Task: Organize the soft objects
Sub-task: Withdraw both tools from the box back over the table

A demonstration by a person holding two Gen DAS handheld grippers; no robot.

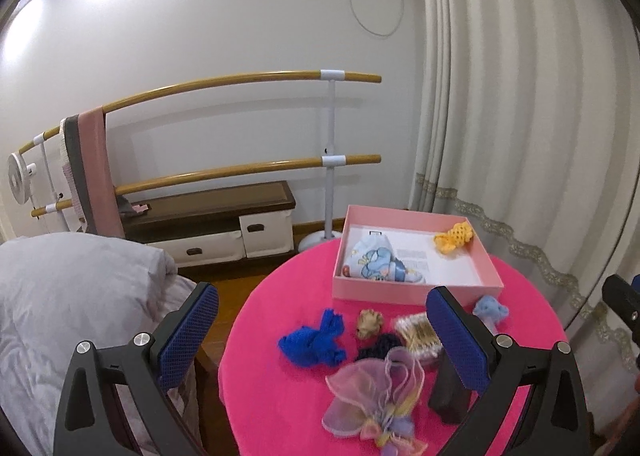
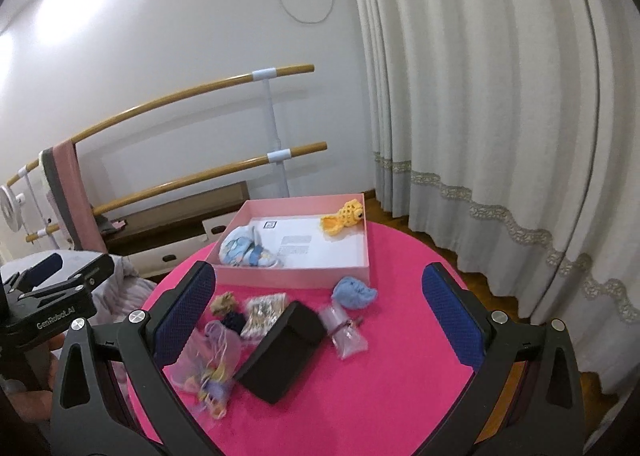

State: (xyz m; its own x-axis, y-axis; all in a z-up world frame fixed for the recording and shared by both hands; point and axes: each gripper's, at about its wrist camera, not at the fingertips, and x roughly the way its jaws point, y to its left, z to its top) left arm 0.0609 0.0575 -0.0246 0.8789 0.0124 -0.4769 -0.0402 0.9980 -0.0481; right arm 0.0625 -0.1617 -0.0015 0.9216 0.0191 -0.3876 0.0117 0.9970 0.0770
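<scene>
A pink box (image 1: 416,292) (image 2: 294,279) stands at the far side of the round pink table (image 1: 280,408) (image 2: 400,396). In it lie a blue-patterned cloth (image 1: 376,262) (image 2: 246,248) and a yellow crochet toy (image 1: 454,238) (image 2: 344,215). On the table lie a blue knit piece (image 1: 316,340), a light blue plush (image 1: 490,310) (image 2: 354,292), a tan scrunchie (image 1: 369,323) (image 2: 224,303), a dark scrunchie (image 1: 378,346) and a sheer pink pouch (image 1: 376,396) (image 2: 208,364). My left gripper (image 1: 324,336) is open and empty above them. My right gripper (image 2: 320,312) is open and empty.
A black case (image 2: 280,352) (image 1: 448,392), a bag of cotton swabs (image 2: 264,314) (image 1: 416,336) and a small clear bag (image 2: 346,334) also lie on the table. A bed (image 1: 72,304) is at the left, a ballet barre (image 1: 240,123) behind, curtains (image 2: 500,95) at the right.
</scene>
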